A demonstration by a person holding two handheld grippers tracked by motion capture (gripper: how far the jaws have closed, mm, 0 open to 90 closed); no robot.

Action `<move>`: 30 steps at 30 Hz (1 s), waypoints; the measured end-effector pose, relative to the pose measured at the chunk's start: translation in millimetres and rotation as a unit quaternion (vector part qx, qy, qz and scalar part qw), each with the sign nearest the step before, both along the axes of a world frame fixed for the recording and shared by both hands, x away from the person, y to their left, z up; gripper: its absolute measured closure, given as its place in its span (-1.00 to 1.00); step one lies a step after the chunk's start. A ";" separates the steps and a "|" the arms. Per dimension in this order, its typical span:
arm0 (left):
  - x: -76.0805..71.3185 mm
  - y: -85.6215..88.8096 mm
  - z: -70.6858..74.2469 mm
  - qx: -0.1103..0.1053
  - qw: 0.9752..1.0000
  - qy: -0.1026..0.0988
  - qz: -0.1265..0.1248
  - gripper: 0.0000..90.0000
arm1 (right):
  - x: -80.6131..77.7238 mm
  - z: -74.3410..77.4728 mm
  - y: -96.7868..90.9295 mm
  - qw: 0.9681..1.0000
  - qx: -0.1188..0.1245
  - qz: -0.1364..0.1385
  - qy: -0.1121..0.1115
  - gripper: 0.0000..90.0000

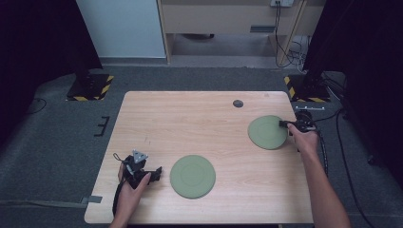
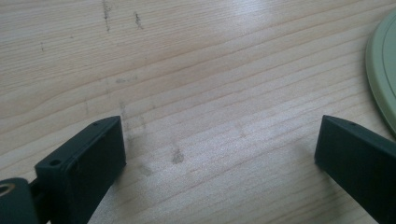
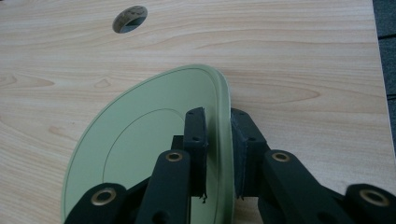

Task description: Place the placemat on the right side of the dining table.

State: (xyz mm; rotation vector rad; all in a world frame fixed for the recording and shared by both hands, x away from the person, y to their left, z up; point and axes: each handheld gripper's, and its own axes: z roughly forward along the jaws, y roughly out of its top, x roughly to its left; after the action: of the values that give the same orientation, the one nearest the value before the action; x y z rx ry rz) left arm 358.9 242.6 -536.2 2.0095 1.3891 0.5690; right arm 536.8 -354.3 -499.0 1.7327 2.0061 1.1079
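Note:
Two round olive-green plates are on the wooden table (image 1: 190, 118). One plate (image 1: 192, 176) lies flat near the front middle, and its edge shows as the plate rim (image 2: 385, 70) at the right of the left gripper view. My left gripper (image 1: 153, 174) rests on the table just left of it, open, with bare wood between its jaws (image 2: 219, 149). The other plate (image 1: 267, 132) (image 3: 140, 149) sits at the right side and looks tipped up at one edge. My right gripper (image 1: 284, 124) (image 3: 218, 140) is shut on its rim, one jaw on each face.
A round cable hole (image 1: 238, 103) (image 3: 130, 18) lies in the table behind the right plate. The table's right edge (image 3: 380, 70) is close to my right gripper. Dark stands with striped bases (image 1: 90, 85) flank the table's far corners.

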 end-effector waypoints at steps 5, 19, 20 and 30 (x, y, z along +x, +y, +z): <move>-0.5 0.1 0.0 0.000 1.000 0.000 0.002 -0.98 | 4.5 -4.8 0.8 1.000 -0.008 -0.002 -0.004 0.72; -1.5 0.7 0.0 0.000 1.000 0.000 0.004 -0.98 | 6.3 -11.6 2.2 0.999 -0.028 -0.010 -0.015 0.62; -1.5 0.6 0.0 0.000 1.000 0.000 0.004 -0.98 | 6.4 -11.5 2.9 0.999 -0.032 -0.011 -0.016 0.61; -1.5 0.7 0.0 -0.001 1.000 0.000 0.004 -0.98 | 7.4 -11.6 4.7 0.997 -0.069 -0.032 -0.020 0.23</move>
State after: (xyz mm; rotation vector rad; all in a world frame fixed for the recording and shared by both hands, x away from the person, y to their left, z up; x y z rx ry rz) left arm 357.4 243.3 -536.2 2.0045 1.3975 0.5705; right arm 544.2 -349.6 -510.5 1.6791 1.9410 0.9533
